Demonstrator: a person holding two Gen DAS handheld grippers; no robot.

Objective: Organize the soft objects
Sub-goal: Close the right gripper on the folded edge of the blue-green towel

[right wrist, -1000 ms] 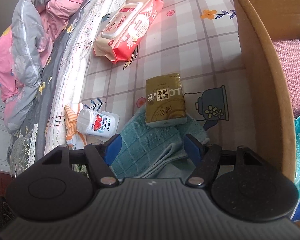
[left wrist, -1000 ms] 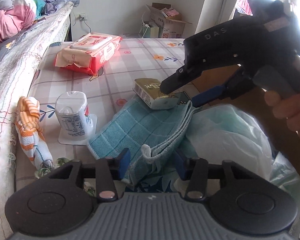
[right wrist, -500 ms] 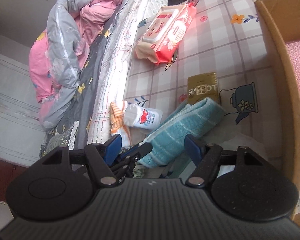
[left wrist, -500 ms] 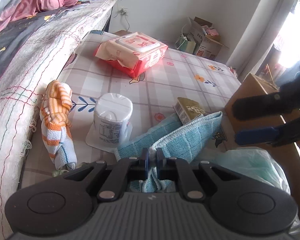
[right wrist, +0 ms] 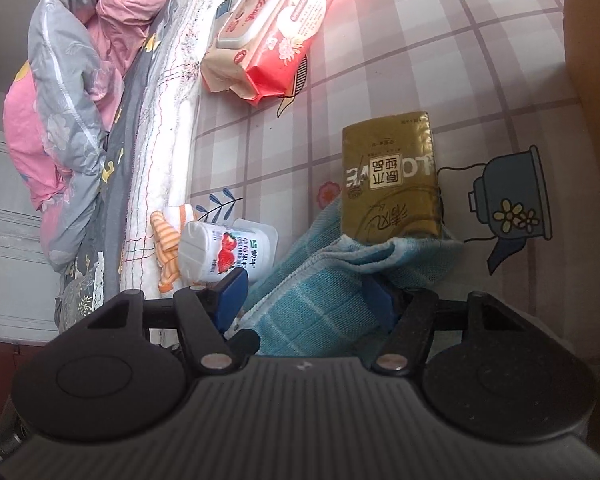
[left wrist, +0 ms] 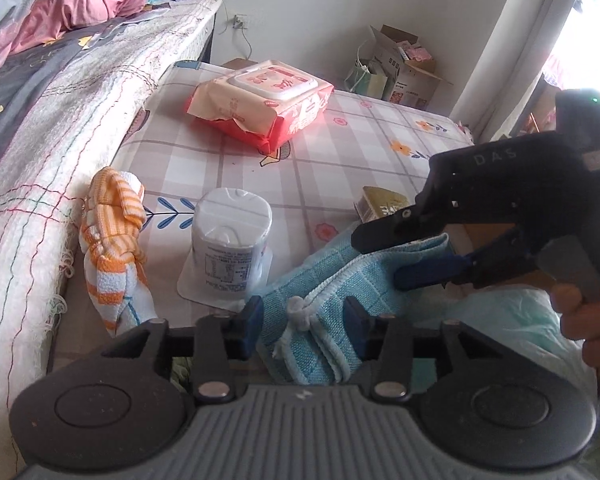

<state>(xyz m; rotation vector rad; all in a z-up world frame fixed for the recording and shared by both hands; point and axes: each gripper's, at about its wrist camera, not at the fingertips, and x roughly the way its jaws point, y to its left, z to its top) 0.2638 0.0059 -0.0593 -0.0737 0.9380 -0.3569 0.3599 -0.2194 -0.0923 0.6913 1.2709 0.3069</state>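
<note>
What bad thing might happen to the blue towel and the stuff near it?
1. The gold tissue packet touches the folded blue checked towel, so lifting may drag it.
2. The left gripper is open around the towel, so its folds may slip apart.
3. The white upside-down yoghurt cup stands close and might be knocked over.

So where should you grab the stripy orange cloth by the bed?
Probably its bunched upper hump: the orange striped cloth lies crumpled lengthwise against the mattress edge. Come from above with fingers across its narrow width, because the mattress blocks one side and the yogurt cup crowds the other.
</note>
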